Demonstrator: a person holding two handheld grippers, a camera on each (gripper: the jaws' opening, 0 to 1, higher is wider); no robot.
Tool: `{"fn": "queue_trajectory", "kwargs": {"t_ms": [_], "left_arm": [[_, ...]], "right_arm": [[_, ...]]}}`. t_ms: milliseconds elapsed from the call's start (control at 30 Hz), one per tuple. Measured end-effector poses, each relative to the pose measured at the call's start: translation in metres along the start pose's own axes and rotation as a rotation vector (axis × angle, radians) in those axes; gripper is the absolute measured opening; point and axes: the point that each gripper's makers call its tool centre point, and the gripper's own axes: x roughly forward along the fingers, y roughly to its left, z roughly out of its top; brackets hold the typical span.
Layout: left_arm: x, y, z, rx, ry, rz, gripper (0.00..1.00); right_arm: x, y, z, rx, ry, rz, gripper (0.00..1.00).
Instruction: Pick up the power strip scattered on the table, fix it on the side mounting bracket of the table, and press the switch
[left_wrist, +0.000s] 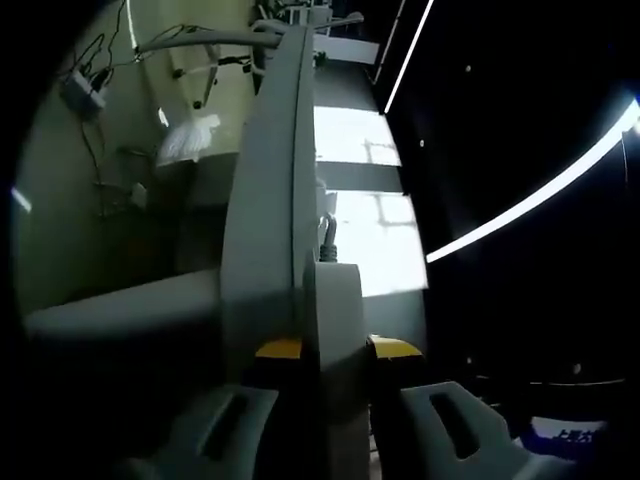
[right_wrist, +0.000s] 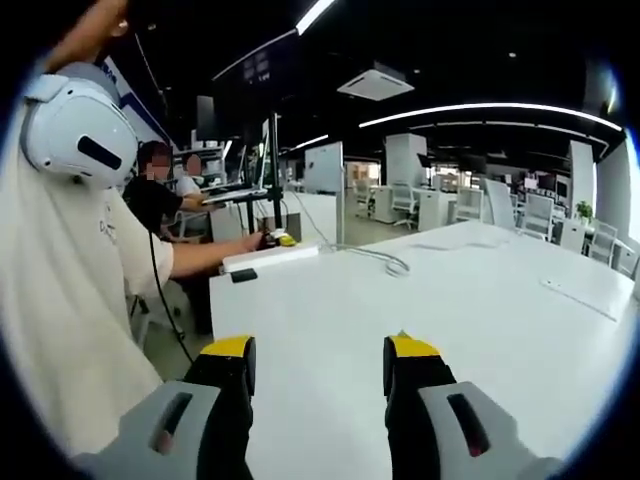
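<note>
Power strip (left_wrist: 268, 200), long and pale grey, runs up the middle of the left gripper view from between the yellow-tipped jaws of the left gripper (left_wrist: 335, 350), which pinch its near end; the strip stands on edge in this view and reaches to the top of the picture, where a grey cable (left_wrist: 200, 40) leaves its far end and curves off to the left. Left of the strip lie a pale floor (left_wrist: 70, 200), thin dark wires and a small grey box (left_wrist: 82, 90). Right of the strip a bright patch of light falls on a pale surface (left_wrist: 370, 230), and beyond it the ceiling is dark, crossed by long white light strips (left_wrist: 540, 195). In the right gripper view a person in a pale shirt (right_wrist: 60, 300) with a white headset (right_wrist: 75, 130) stands at the left edge, one arm stretched out to the edge of the white table (right_wrist: 450, 300), where the power strip (right_wrist: 270, 257) lies along the table's far left rim with the left gripper's yellow tips (right_wrist: 285, 239) at it. A pale cable (right_wrist: 385, 262) loops across the table top just right of that. The right gripper (right_wrist: 320, 365) hovers over the bare table with its jaws spread wide and nothing between them.
</note>
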Motion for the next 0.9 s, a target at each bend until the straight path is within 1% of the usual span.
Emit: {"fn": "queue_trajectory", "kwargs": {"t_ms": [67, 200, 267, 367, 433, 467, 500, 600, 633, 733, 833, 900], "left_arm": [[-0.003, 0.001, 0.004, 0.001, -0.004, -0.003, 0.25], [-0.004, -0.001, -0.003, 0.004, 0.013, -0.002, 0.25], [-0.007, 0.001, -0.002, 0.003, 0.003, 0.002, 0.25], [-0.005, -0.001, -0.005, 0.007, 0.002, 0.001, 0.25], [-0.008, -0.001, -0.004, 0.009, 0.007, -0.002, 0.25], [-0.009, -0.001, -0.004, 0.026, -0.005, -0.001, 0.25], [-0.011, -0.001, -0.007, 0.015, 0.002, 0.001, 0.25], [-0.010, 0.000, -0.012, 0.013, 0.009, 0.003, 0.25], [-0.012, 0.001, -0.010, 0.017, 0.008, 0.002, 0.25], [-0.014, 0.001, -0.013, 0.019, 0.006, 0.001, 0.25], [-0.014, 0.002, -0.022, 0.016, 0.015, 0.002, 0.25], [-0.010, -0.001, -0.026, 0.019, -0.005, -0.002, 0.25]], "right_arm": [[0.000, 0.001, 0.000, 0.000, -0.002, 0.000, 0.47], [-0.001, 0.002, -0.002, 0.003, -0.003, 0.000, 0.47], [-0.002, 0.002, -0.002, 0.004, -0.005, 0.000, 0.47], [-0.003, 0.002, -0.003, 0.006, -0.007, 0.000, 0.47], [-0.003, 0.003, -0.002, 0.005, -0.009, 0.001, 0.47], [-0.003, 0.004, -0.001, 0.004, -0.011, 0.003, 0.47], [-0.004, 0.005, -0.001, 0.003, -0.013, 0.005, 0.47], [-0.005, 0.006, -0.002, 0.002, -0.012, 0.007, 0.47], [-0.005, 0.006, -0.002, 0.003, -0.012, 0.007, 0.47], [-0.005, 0.007, -0.002, 0.001, -0.013, 0.010, 0.47], [-0.005, 0.009, -0.001, 0.000, -0.014, 0.013, 0.47], [-0.004, 0.009, -0.002, -0.001, -0.015, 0.015, 0.47]]}}
